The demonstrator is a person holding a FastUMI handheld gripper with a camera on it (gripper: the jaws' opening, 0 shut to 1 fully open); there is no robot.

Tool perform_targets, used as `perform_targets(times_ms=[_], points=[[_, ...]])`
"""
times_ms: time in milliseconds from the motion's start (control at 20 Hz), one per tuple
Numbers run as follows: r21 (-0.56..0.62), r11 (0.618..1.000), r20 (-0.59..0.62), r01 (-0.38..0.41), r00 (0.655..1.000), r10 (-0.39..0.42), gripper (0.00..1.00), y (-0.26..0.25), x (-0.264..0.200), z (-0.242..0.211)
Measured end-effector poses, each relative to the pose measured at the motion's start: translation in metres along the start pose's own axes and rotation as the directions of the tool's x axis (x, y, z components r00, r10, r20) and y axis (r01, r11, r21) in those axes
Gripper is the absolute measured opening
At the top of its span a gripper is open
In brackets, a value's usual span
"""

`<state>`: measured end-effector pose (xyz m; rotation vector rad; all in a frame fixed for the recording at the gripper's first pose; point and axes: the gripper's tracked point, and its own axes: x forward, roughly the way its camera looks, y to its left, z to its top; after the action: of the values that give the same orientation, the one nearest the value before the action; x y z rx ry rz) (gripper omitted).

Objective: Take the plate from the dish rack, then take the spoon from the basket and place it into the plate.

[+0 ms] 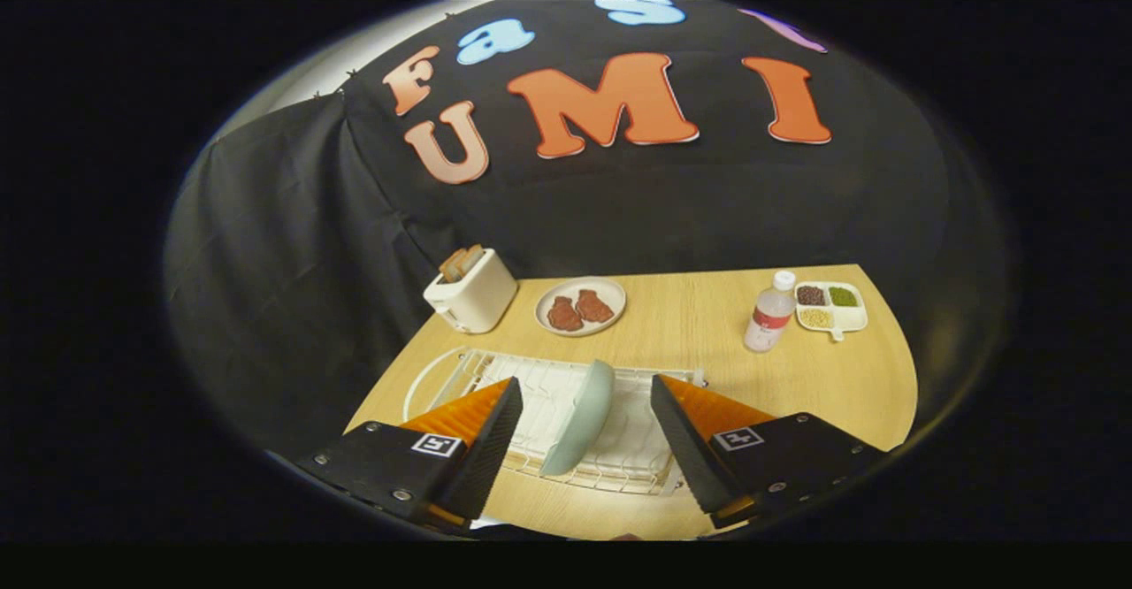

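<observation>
The gripper (586, 434) hangs above the dish rack (637, 447), its fingers spread wide and touching nothing. The plate (582, 416) stands on edge in the rack, between the fingers.

I can read no text here — the bottle (768, 313) wears a red label too small to make out, and each finger (439, 444) carries a square coded marker, no words.

Wooden table (690, 324) w/ toaster (471, 293) at far left corner, bread slices (462, 262) sticking up; just beside it a round dish (581, 306) w/ two brown pieces; far right, bottle (769, 313) just beside divided tray (831, 306) of beans.
</observation>
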<state>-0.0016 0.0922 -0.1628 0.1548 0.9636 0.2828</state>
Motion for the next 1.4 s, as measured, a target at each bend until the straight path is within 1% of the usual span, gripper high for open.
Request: perform_targets(times_ms=[150,250,350,500,600,650,700,750,800,850,900,950,1100,1250,1400], points=[[0.053,0.999,-0.122,0.002,0.992,0.004,0.82,0.001,0.021,-0.025],[0.054,0.998,-0.194,0.014,0.981,-0.003,0.77,0.002,0.033,-0.04],[0.036,0.999,-0.257,0.033,0.966,-0.022,0.76,0.002,0.045,-0.052],[0.04,0.999,-0.34,0.032,0.94,-0.016,0.76,0.012,0.059,-0.068],[0.035,0.998,-0.381,0.05,0.924,-0.033,0.74,0.013,0.069,-0.076],[0.033,0.998,-0.397,0.061,0.917,-0.043,0.71,0.013,0.072,-0.079],[0.031,0.997,-0.412,0.064,0.91,-0.045,0.7,0.013,0.075,-0.082],[0.029,0.997,-0.43,0.068,0.901,-0.049,0.65,0.015,0.079,-0.086],[0.024,0.997,-0.452,0.076,0.89,-0.057,0.64,0.014,0.081,-0.09],[0.023,0.996,-0.471,0.085,0.88,-0.064,0.59,0.015,0.084,-0.095],[0.021,0.995,-0.48,0.096,0.874,-0.074,0.56,0.015,0.083,-0.095],[0.012,0.994,-0.482,0.113,0.871,-0.094,0.52,0.014,0.085,-0.094],[-0.034,0.981,-0.49,0.189,0.853,-0.181,0.49,0.012,0.088,-0.096],[-0.05,0.959,-0.488,0.28,0.831,-0.268,0.42,0.008,0.087,-0.094],[-0.058,0.933,-0.475,0.355,0.812,-0.339,0.38,0.009,0.088,-0.092]])
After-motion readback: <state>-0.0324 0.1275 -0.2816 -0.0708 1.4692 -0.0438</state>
